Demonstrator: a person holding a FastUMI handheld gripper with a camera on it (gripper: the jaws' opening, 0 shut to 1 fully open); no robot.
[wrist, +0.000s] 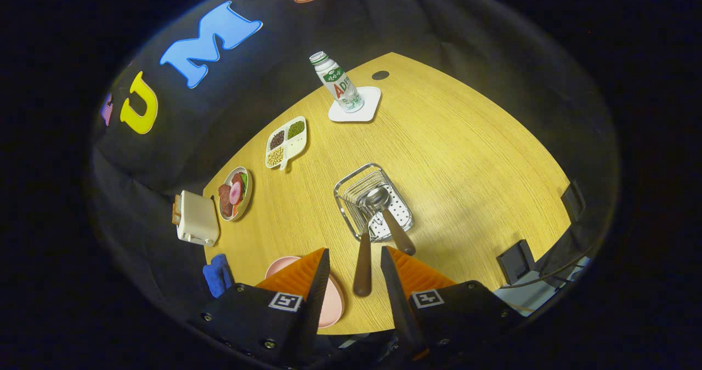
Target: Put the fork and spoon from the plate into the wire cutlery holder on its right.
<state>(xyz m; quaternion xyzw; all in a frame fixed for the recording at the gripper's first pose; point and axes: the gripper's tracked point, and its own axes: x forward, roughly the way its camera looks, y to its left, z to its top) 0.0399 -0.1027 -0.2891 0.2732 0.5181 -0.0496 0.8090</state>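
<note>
Brown-handled metal fork [362,263] and spoon [390,222] both lean in the wire cutlery holder [373,201]. My hand-held gripper [355,274] is spread, empty. Placement looks finished; I judge withdrawal next, clear of the pink plate [334,304].

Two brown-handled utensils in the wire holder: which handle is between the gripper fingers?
The longer brown handle reaching back from the wire cutlery holder ends between the open gripper fingers, untouched. The spoon's handle leans right, stopping just ahead of them.
</note>
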